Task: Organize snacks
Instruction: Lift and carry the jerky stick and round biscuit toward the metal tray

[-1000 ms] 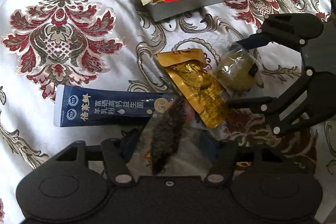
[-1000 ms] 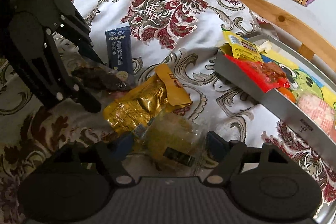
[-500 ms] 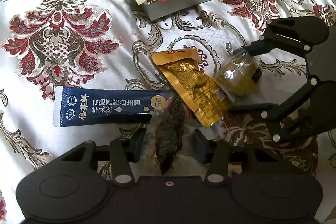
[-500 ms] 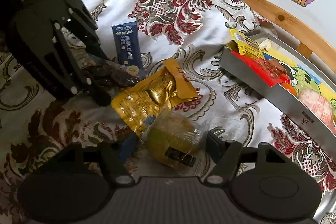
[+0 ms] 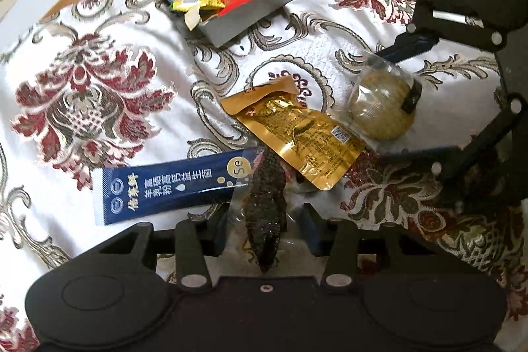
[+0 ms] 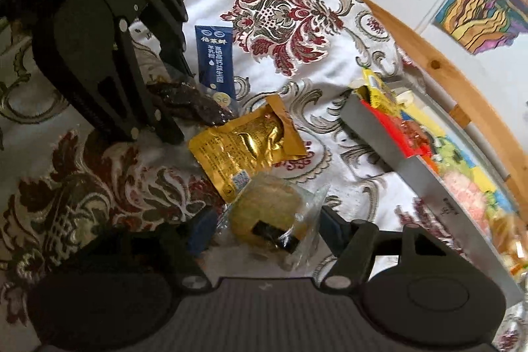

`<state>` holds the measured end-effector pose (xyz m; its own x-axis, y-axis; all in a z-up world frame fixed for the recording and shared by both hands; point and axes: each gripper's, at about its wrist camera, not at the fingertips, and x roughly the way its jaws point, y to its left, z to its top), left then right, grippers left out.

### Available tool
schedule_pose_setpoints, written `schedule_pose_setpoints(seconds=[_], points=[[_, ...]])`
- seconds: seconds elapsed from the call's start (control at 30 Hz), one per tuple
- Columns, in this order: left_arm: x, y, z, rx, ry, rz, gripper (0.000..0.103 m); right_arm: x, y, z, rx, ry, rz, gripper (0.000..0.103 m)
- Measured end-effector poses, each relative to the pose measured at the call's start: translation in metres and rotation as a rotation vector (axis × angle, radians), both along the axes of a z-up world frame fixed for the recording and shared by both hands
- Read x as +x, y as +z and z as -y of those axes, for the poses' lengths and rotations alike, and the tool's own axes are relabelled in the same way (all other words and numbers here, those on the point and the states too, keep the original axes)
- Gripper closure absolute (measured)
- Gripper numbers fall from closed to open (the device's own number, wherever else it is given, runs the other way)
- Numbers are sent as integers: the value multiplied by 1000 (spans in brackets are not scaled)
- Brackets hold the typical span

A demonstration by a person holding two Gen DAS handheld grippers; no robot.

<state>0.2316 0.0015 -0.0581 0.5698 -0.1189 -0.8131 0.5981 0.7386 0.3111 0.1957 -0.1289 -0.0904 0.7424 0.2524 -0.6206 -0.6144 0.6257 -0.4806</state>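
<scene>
- The left hand-held gripper (image 5: pixel 264 223) has its fingers spread partly, flanking a clear packet of dark dried meat (image 5: pixel 267 207) on the floral brocade tabletop (image 5: pixel 82 108); contact is unclear.
- The right hand-held gripper (image 6: pixel 264 226), opened wide, straddles a round yellow-green pastry in clear wrap (image 6: pixel 270 216).
- Between them lie a gold foil pouch (image 5: pixel 297 134) and a navy blue stick sachet (image 5: pixel 171 187).
- A grey metal tray (image 5: pixel 264 12) of snacks sits beyond.

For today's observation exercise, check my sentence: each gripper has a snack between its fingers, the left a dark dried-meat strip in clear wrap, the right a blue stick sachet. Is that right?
One detail is wrong. The right gripper has the round yellowish pastry in clear wrap between its fingers, as the right wrist view shows. The blue stick sachet lies on the cloth. The left gripper does have the dark dried-meat strip.
</scene>
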Motion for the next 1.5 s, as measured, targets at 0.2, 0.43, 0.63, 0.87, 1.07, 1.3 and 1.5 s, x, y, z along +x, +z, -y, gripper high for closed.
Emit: schedule_pose_setpoints(seconds=[0.2, 0.43, 0.63, 0.87, 1.07, 1.3, 1.5], points=[[-18, 0, 12, 104, -74, 112, 57, -13, -4, -11, -85, 15, 73, 33], [-22, 3, 12, 107, -73, 160, 57, -24, -11, -19, -188, 72, 191, 33], [-18, 14, 3, 87, 5, 229, 57, -24, -13, -21, -219, 77, 253, 33], [-22, 24, 6, 67, 13, 327, 57, -25, -7, -17, -218, 65, 316, 33], [-21, 38, 8, -18, 39, 388, 57, -23, 6, -15, -214, 55, 380, 33], [-3, 56, 4, -130, 136, 440, 57, -4, 28, -1, -176, -12, 442, 33], [25, 78, 19, -254, 207, 492, 57, 17, 46, 19, -111, -106, 476, 33]])
